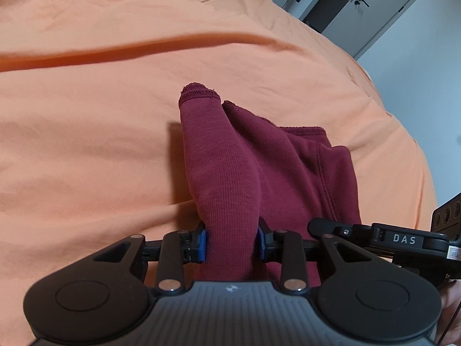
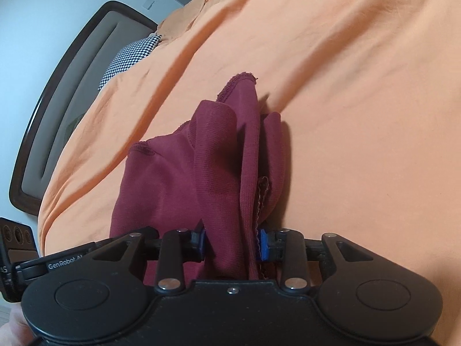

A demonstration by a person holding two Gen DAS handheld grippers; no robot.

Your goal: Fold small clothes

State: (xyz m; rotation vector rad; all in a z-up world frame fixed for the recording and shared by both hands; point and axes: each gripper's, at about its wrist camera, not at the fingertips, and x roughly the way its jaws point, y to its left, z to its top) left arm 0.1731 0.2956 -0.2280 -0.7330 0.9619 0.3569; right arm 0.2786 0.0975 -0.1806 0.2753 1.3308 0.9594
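Left gripper [image 1: 232, 243] and right gripper [image 2: 232, 243] both clamped on cloth

Even, soft indoor light in both views, no glare. Orange bedsheet [image 1: 86, 144] evenly lit. Dark red garment [image 1: 224, 158] throws a short shadow to its left in the left wrist view, to its right in the right wrist view. Strong fisheye bending: headboard [image 2: 57, 109] curves, corners go black. Sheet edges slightly smeared; garment weave sharp near centre.
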